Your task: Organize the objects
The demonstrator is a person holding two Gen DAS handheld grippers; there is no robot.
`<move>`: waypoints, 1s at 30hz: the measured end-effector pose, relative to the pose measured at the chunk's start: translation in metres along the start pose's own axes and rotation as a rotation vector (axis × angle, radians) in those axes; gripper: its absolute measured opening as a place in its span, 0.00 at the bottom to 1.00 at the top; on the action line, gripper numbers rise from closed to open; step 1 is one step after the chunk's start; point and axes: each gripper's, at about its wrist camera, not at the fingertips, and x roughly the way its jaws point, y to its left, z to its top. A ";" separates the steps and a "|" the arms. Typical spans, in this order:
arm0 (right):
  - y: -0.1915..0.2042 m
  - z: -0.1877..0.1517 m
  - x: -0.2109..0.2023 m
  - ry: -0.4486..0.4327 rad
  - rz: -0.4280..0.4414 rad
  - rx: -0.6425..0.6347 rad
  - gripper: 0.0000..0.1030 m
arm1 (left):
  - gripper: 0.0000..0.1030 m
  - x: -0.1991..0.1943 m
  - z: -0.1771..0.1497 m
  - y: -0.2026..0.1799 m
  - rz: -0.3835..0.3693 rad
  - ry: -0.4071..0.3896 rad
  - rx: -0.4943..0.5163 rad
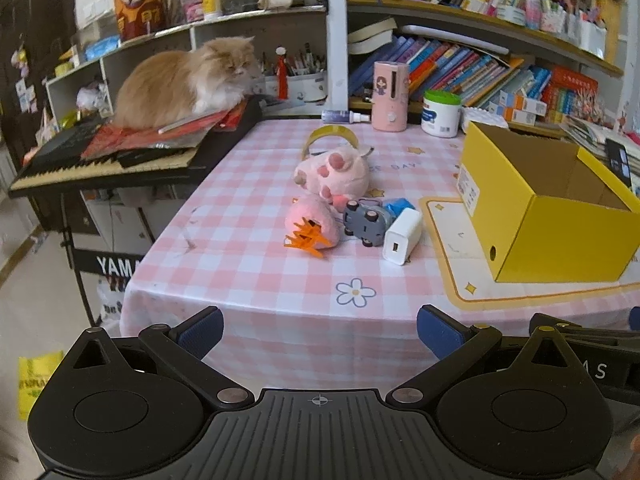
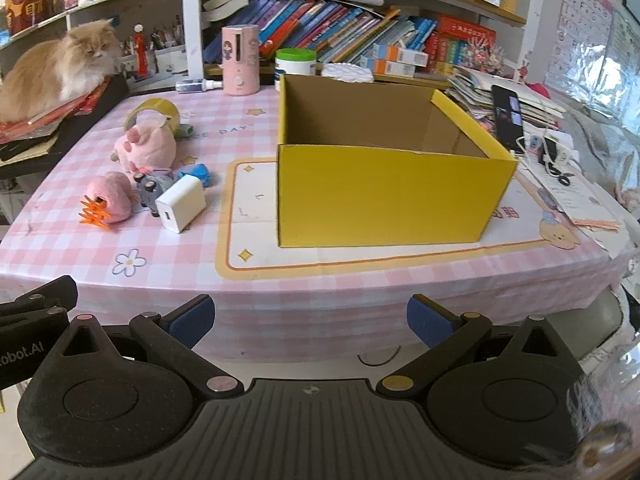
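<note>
A cluster lies on the pink checked table: a white charger [image 1: 402, 236] [image 2: 181, 203], a grey toy car [image 1: 366, 220] [image 2: 151, 190], a pink plush with an orange hair clip [image 1: 310, 226] [image 2: 110, 200], a pink paw plush [image 1: 334, 172] [image 2: 146, 148], a blue item [image 1: 396, 205] [image 2: 198, 173] and a tape roll [image 1: 330, 134] [image 2: 154, 110]. An open yellow box [image 1: 552, 208] [image 2: 384, 184] stands empty to their right. My left gripper [image 1: 320, 330] and right gripper [image 2: 311, 318] hover open before the table's front edge, holding nothing.
An orange cat [image 1: 188, 80] [image 2: 60, 68] sits on papers atop a keyboard [image 1: 112, 160] at the left. A pink dispenser [image 1: 390, 96] [image 2: 240, 60], a white jar [image 1: 441, 114] [image 2: 295, 64] and a small bottle [image 1: 346, 117] line the table's back. Bookshelves rise behind. A phone [image 2: 508, 116] and papers lie right of the box.
</note>
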 end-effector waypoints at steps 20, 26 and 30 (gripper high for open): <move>0.059 0.046 0.072 0.046 0.348 -0.072 0.60 | 1.00 0.063 0.016 0.045 0.062 0.094 -0.109; 0.074 0.071 0.116 0.070 0.374 -0.114 0.60 | 1.00 0.087 0.030 0.049 0.056 0.102 -0.144; 0.084 0.081 0.141 0.103 0.379 -0.184 0.60 | 1.00 0.105 0.037 0.047 0.058 0.117 -0.164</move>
